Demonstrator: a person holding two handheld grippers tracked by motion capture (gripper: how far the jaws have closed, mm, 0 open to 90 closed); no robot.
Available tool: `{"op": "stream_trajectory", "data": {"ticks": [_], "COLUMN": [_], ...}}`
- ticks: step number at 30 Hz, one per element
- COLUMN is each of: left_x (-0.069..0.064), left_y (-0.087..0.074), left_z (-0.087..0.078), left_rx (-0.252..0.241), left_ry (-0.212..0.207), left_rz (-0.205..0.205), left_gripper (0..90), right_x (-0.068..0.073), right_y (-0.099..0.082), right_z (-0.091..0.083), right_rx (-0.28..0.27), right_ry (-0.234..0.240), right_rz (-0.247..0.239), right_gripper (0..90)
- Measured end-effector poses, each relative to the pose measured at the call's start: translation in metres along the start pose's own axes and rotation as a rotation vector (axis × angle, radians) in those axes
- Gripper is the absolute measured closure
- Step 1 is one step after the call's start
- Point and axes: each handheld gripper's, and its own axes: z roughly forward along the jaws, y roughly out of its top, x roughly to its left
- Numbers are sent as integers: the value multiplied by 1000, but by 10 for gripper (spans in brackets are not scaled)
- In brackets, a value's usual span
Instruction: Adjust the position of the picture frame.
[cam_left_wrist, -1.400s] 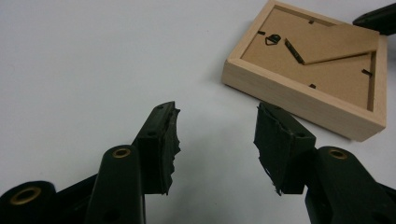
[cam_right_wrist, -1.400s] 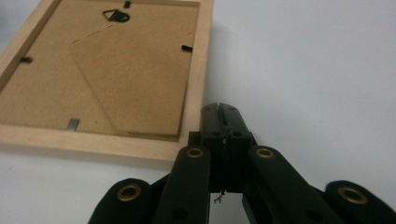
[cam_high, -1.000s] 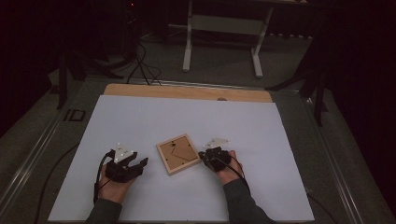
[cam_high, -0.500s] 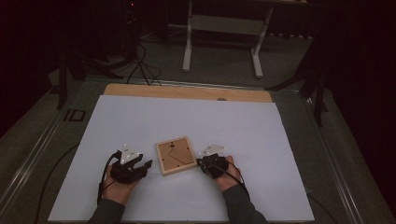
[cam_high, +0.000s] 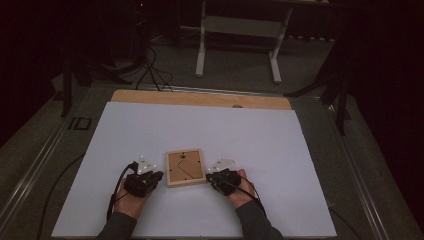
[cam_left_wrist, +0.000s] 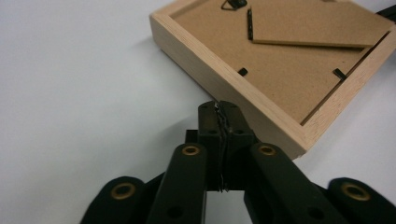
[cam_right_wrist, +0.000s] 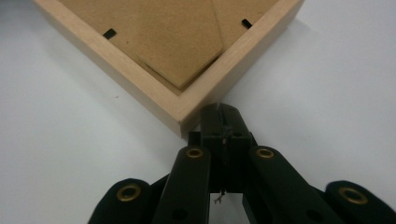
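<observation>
A: Where is the picture frame (cam_high: 185, 167) now?

B: Face down on the white table (cam_high: 280, 150), near its six o'clock edge, back panel up. The left gripper (cam_high: 156, 176) sits at the frame's nine o'clock, the right gripper (cam_high: 210, 176) at its three o'clock.

A: Are the tongs holding it?

B: No. The left jaws have just closed, and nothing is between them; they rest against the frame's side (cam_left_wrist: 219, 108). The right jaws are shut and empty too, at a corner (cam_right_wrist: 219, 109).

A: How will it handle?

B: Probably light and stiff, a wooden rim with a thin cardboard back (cam_left_wrist: 285, 60). Any glass underneath would be fragile. I'd grip the wooden rim (cam_right_wrist: 140, 88) from opposite sides, never the back or its loose stand flap.
</observation>
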Motion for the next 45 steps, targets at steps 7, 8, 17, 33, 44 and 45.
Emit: {"op": "stream_trajectory", "data": {"ticks": [7,8,17,33,44,45], "left_x": [4,5,14,22,9,7], "left_y": [1,0,0,-2,-9,-11], "left_z": [1,1,1,-15,-26,-29], "left_rx": [-2,-4,-13,-77,-76,-78], "left_ry": [-8,-5,19,18,-26,-37], "left_rz": [-5,-6,-17,-64,-38,-40], "left_gripper": [895,895,897,897,897,897], "right_x": [11,12,25,4,-32,-32], "right_y": [1,2,5,18,48,48], "right_z": [-1,-1,0,-2,5,5], "right_rx": [-4,-4,2,-53,-105,-105], "right_ry": [33,35,71,44,-31,-31], "right_rz": [-35,-38,-74,-25,56,56], "right_gripper": [898,898,898,898,898,898]}}
